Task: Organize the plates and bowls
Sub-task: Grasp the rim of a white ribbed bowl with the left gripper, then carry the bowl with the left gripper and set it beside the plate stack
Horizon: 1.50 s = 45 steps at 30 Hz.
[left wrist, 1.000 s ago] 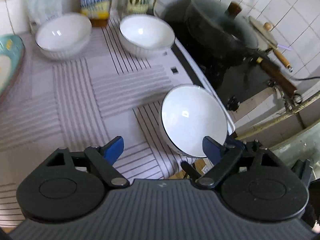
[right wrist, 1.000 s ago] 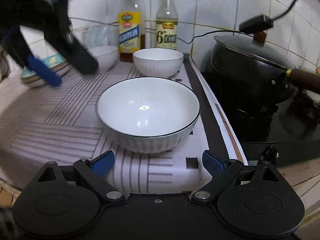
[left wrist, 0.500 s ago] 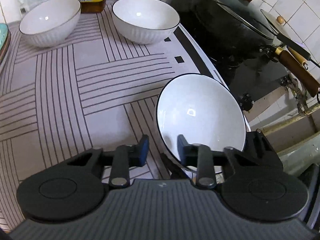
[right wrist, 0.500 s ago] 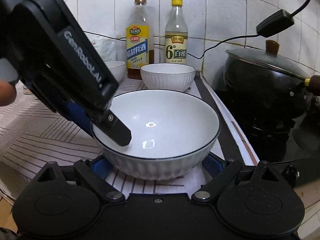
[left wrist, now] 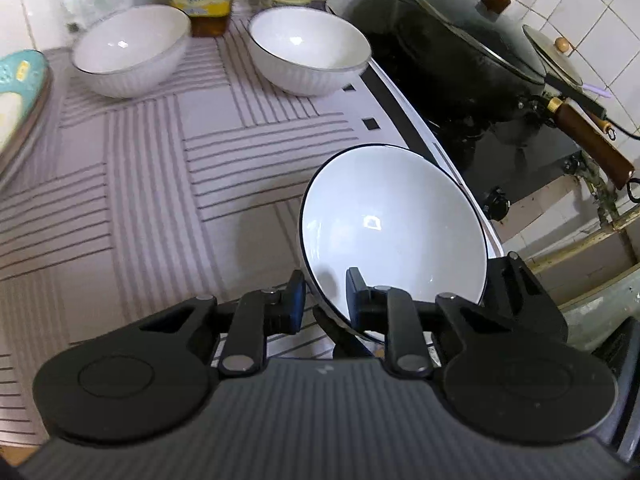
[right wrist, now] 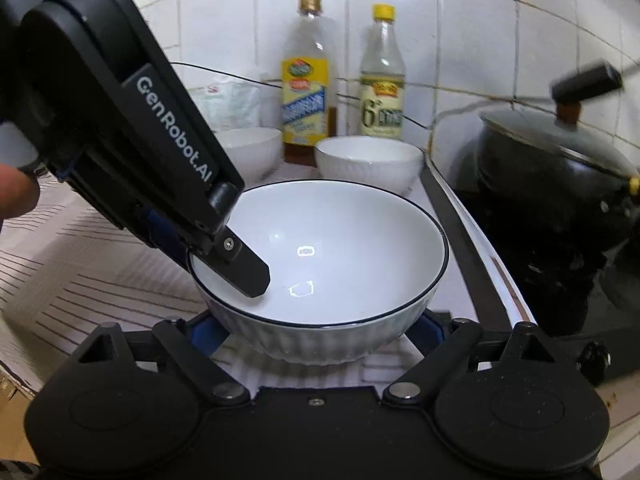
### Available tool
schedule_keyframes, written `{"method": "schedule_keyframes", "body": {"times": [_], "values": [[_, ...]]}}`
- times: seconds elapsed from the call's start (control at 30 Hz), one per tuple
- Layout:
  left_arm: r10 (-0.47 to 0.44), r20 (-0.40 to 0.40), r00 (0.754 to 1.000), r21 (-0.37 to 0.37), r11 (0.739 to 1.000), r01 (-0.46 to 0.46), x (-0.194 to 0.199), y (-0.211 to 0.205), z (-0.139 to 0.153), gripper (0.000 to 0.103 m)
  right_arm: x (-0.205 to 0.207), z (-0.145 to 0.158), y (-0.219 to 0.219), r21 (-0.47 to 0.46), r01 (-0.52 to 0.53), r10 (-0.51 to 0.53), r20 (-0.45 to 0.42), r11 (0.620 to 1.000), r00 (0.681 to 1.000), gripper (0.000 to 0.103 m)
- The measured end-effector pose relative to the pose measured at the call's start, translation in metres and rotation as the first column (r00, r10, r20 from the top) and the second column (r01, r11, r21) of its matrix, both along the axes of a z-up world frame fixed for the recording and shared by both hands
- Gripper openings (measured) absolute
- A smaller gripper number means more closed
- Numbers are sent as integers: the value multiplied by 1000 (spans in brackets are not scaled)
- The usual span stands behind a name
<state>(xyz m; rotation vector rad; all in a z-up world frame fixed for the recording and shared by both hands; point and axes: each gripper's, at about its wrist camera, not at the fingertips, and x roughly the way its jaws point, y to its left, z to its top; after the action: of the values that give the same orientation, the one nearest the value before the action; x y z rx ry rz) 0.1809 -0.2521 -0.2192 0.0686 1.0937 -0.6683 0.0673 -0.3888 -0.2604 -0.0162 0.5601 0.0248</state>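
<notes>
Left wrist: striped counter mat (left wrist: 160,168) below white-tiled wall (left wrist: 580,8); left tool (left wrist: 322,300) pinching bowl (left wrist: 392,232).

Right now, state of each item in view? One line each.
Near bowl: upright, empty, rim pinched by the left gripper.
Left gripper: shut on the near bowl's rim, one finger inside, one outside.
Right gripper: open, fingers either side of the near bowl's base.
Back-left bowl: upright, empty, on the mat.
Back-right bowl: upright, empty, on the mat.
Wok: lid on.
Two bottles: upright, capped.
</notes>
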Motion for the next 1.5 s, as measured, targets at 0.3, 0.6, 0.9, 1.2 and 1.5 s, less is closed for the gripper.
{"method": "schedule_keyframes", "body": {"times": [0.3,0.6,0.9,1.2,1.5], "values": [[106,59,993,30,994,-108,3,56,28,20,16,20,46,-22,-140,140,47,990,989,94],[264,65,962,42,963,-267,17,122,34,20,47,25,95,-37,-321,323,73,946,944,94],[346,28,938,68,935,-348,37,152,19,20,76,14,124,-30,-425,426,43,905,904,94],[381,-40,924,87,922,-377,64,154,-12,20,106,-12,127,-6,-451,450,-35,893,892,93],[395,-49,918,118,915,-387,69,147,-21,21,132,-15,126,39,-475,476,-136,879,869,93]]}}
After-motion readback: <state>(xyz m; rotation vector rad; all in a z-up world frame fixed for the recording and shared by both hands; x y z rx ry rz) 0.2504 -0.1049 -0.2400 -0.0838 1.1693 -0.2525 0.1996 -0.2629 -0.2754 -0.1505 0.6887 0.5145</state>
